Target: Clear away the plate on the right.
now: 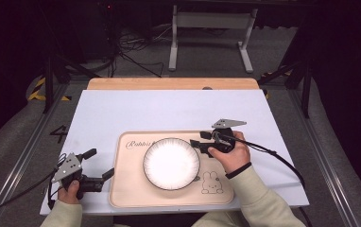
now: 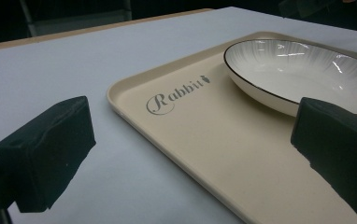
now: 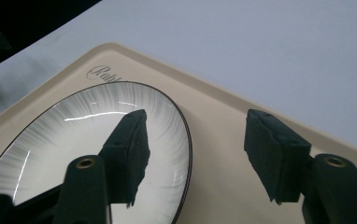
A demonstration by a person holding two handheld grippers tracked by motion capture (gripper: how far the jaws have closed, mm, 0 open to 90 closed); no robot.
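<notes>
Black foam-padded jaws of the right gripper stood open astride the rim of the white ribbed ceramic plate, centre frame on the beige plastic tray. Risk: the glazed rim might slip from a shallow pinch and tip. Left gripper, lower left, was open and empty. Tray print read "Rabbit".

The tray bears the word "Rabbit" in grey script near its corner.
</notes>
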